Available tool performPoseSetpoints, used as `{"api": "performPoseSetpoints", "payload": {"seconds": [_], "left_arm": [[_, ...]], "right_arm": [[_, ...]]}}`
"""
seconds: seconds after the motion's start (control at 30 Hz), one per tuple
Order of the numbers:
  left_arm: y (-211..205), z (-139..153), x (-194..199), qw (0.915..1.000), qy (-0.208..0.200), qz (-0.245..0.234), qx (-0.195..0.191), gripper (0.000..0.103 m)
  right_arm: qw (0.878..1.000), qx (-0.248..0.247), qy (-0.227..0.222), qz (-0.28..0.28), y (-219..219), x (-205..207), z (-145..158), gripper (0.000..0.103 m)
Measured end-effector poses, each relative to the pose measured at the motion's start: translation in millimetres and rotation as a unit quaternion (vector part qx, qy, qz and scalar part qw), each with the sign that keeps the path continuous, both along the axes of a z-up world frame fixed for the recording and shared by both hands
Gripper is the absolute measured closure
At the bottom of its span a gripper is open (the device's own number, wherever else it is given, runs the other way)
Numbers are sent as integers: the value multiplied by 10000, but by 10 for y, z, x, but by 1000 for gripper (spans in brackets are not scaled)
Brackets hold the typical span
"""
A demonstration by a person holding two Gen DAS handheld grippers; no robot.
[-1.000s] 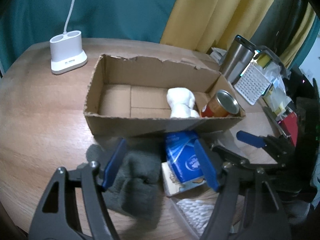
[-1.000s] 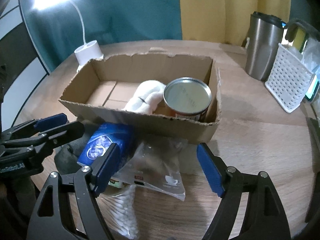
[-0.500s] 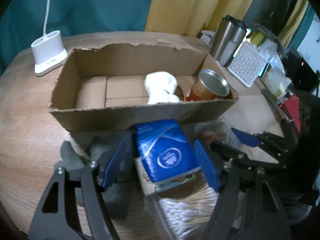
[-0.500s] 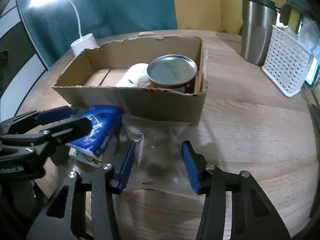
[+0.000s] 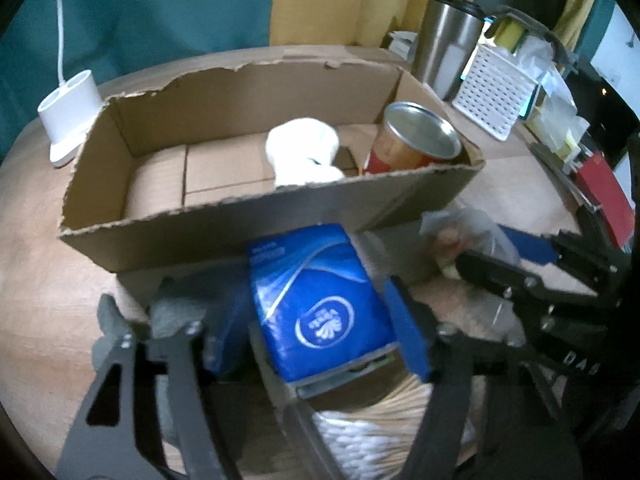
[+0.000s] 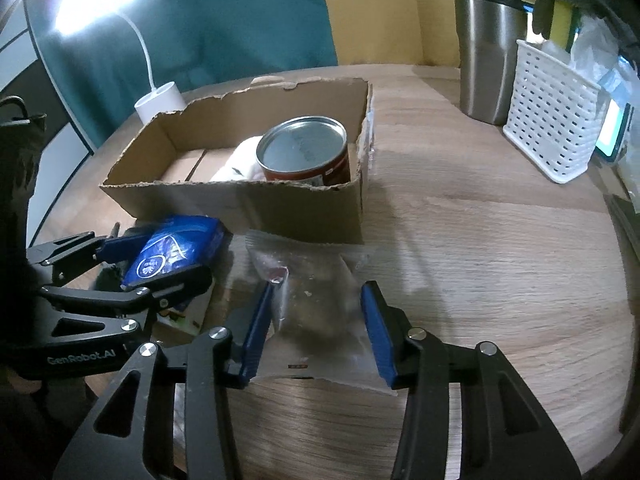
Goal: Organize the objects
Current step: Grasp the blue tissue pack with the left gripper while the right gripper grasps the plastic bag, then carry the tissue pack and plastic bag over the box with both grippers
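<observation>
Between the blue pads of the left tool (image 5: pixel 320 320), in the left wrist view, a blue tissue pack (image 5: pixel 316 300) is seen, lying on a small flat box just in front of the cardboard box (image 5: pixel 256 216). Both pads are set beside the pack's flanks, yet whether it is actually clamped cannot be told. Cotton swabs (image 5: pixel 372 428) in a clear case are seen below the pack, and a grey cloth (image 5: pixel 120 320) is spread on the wooden bench (image 5: pixel 36 280) to the left. Inside the cardboard box a white sock bundle (image 5: pixel 304 156) and a tin can (image 5: pixel 412 144) are held side by side, the can at the right end. A white charger stand (image 5: pixel 68 112) is placed behind the box on the left; a steel tumbler (image 5: pixel 448 40) and a white perforated basket (image 5: pixel 496 92) are seen on the right.

Across the bench in the right wrist view, the right tool (image 6: pixel 316 328) is shown with its pads apart, set either side of a clear plastic bag (image 6: pixel 316 304) that lies flat just in front of the cardboard box. Contact with the bag cannot be judged. The left tool is seen at the left edge around the tissue pack.
</observation>
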State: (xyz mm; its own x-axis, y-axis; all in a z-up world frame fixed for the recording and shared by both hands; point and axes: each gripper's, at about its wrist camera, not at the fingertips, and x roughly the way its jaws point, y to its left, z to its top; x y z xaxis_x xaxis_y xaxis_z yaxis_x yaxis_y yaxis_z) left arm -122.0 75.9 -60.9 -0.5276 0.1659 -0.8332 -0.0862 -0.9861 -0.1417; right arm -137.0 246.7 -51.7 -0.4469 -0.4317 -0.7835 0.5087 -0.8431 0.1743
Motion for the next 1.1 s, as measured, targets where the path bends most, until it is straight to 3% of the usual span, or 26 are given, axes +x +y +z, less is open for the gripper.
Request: {"api": "performPoseSetpoints", "payload": {"seconds": [0.17,1.1], "left_arm": [[-9,89,48,9998,168,-54,72,46],[-310,712,265,9943,975,-28,437,46]], "right_arm": [[9999,19,131,-2,19,25,80,57],[9975,35,701,33,-158,168,629,57]]}}
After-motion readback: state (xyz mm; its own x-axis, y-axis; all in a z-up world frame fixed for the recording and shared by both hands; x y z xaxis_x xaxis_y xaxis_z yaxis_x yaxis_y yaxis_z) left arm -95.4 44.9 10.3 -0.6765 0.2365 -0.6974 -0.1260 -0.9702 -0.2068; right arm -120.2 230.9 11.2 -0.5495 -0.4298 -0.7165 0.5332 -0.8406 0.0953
